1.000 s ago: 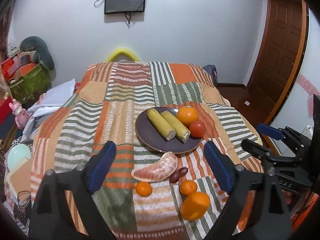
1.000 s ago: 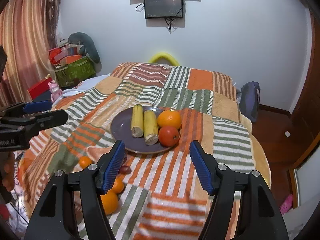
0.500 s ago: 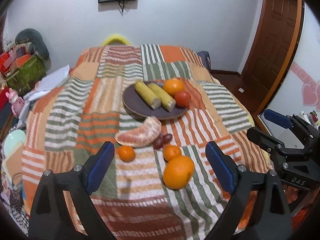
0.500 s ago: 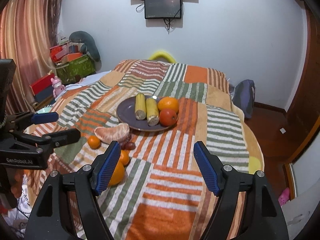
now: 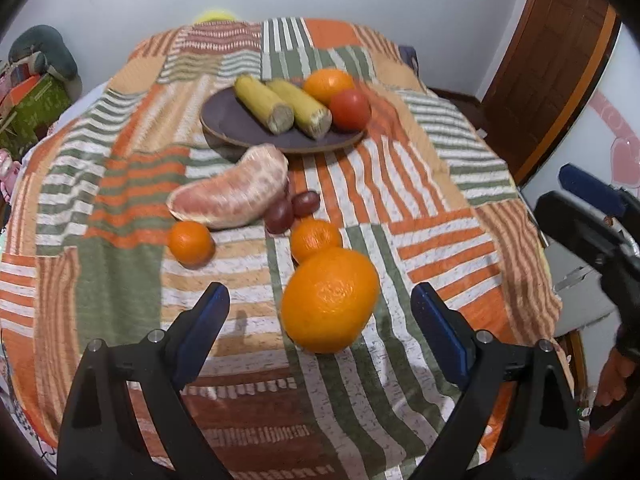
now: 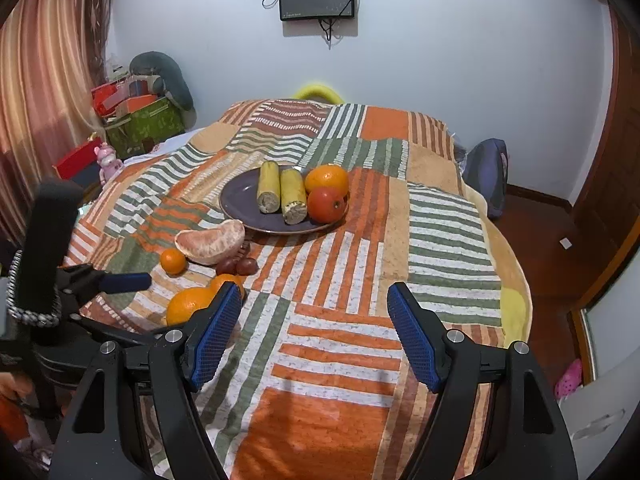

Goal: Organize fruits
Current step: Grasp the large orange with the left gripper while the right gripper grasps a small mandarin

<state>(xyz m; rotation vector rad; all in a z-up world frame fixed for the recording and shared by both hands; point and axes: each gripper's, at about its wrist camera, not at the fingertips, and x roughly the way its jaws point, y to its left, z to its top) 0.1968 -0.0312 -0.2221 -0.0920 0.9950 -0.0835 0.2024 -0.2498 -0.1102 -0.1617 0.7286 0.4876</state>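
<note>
I have the left tongs [image 5: 320, 320] spread wide with nothing between the pads, angled down at the big orange [image 5: 330, 300], which sits straight ahead in the gap, nearer the right pad than the left. I judge this wide spread is there because that orange is the bulkiest loose fruit and needs room on both sides before any squeeze. Just beyond it, touching or nearly so, is a small orange [image 5: 316, 239]; another small one [image 5: 190, 243] lies ahead and left of the left pad. Further ahead are two grapes [image 5: 294, 210] and a peeled citrus wedge [image 5: 234, 196] resting against the near rim of the plate [image 5: 224, 120].

The plate already carries two corn cobs [image 5: 282, 106], an orange [image 5: 328, 84] and a tomato [image 5: 350, 109], so I take it as the collecting spot.

My right tongs [image 6: 314, 332] hang empty, moderately apart, over bare striped blanket [image 6: 340, 320], all the loose fruit off to their left; I read them as waiting out of the way.
</note>
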